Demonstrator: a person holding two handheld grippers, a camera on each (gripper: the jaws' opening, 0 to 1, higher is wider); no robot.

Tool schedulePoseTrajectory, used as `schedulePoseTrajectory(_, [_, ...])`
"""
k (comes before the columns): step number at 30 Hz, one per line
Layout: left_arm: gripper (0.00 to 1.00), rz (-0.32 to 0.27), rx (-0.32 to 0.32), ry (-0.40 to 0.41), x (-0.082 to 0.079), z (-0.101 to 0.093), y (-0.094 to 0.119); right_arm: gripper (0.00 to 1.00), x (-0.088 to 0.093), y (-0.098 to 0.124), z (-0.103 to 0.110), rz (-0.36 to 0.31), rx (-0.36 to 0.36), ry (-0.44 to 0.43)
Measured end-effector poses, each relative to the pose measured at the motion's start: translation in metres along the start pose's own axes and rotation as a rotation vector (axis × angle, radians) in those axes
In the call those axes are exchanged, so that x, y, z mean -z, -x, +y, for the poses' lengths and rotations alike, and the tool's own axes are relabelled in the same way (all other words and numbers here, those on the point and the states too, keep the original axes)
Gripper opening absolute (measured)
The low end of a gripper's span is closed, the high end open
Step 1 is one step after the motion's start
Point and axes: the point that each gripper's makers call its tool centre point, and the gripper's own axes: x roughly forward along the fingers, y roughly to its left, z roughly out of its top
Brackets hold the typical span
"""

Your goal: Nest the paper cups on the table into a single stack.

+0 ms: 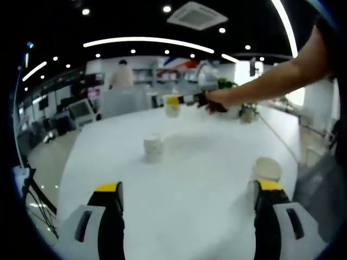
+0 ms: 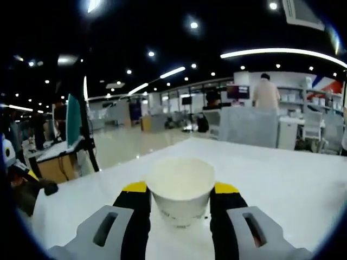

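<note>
Between the right gripper's (image 2: 180, 203) jaws sits a white, open-mouthed cup (image 2: 180, 196), pinched upright. Left gripper (image 1: 190, 203) is spread; 2 cups (image 1: 153, 149) (image 1: 266, 169) stand mid-table (image 1: 206, 162).

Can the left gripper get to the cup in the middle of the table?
Probably yes. The left gripper is open and the cup stands ahead on bare table, with nothing between them. Another cup sits by its right jaw, off that path.
</note>
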Motion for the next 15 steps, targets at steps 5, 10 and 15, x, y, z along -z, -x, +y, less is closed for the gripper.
schedulePoseTrajectory(5, [0.99,-0.005,0.0,0.003,-0.001,0.002,-0.001,0.4,-0.002,0.002,0.001,0.004,-0.001,0.01])
schedulePoseTrajectory(10, [0.99,-0.01,0.004,-0.002,-0.001,0.005,-0.002,0.4,-0.008,0.007,0.002,0.001,0.007,0.006])
schedulePoseTrajectory(15, [0.99,-0.013,0.007,-0.006,-0.002,0.004,-0.002,0.39,-0.011,0.015,0.011,-0.006,-0.007,0.016])
